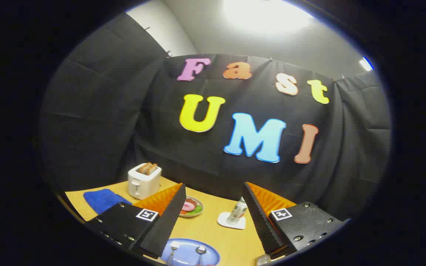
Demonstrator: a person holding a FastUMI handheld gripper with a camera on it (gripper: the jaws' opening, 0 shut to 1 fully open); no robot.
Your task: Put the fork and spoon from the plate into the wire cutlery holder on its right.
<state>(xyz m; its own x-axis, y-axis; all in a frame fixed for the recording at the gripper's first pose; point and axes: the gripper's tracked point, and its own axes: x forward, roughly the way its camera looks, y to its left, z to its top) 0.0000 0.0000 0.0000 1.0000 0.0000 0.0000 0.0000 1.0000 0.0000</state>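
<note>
- Wooden tabletop (213, 231) in a booth hung with black cloth, bright ceiling lamp overhead.
- Gripper (213, 192) hanging high above the near edge of the tabletop, fingers spread wide, holding nothing.
- Blue plate (190, 255) just below and between the fingers at the near edge, carrying fork (173, 249) and spoon (200, 252) side by side, handles toward the near edge.
- Something metallic (263, 260) at the near edge right of the plate, possibly the wire cutlery holder; too little showing to be sure.
- Risk: descending tilted and striking the plate rim, tipping both utensils out.
- Risk: closing on both handles at once, given how close together they lie.
- Risk: thin metal lying flat, likely to slip from the pads or resist pickup.
- Further out near the middle: small bottle (237, 211) on a white coaster (231, 221), liable to topple in a swing rightward.
- Beyond, a food dish (192, 207), white toaster (144, 181) and blue cloth (102, 199) toward the far left corner, little danger there.
</note>
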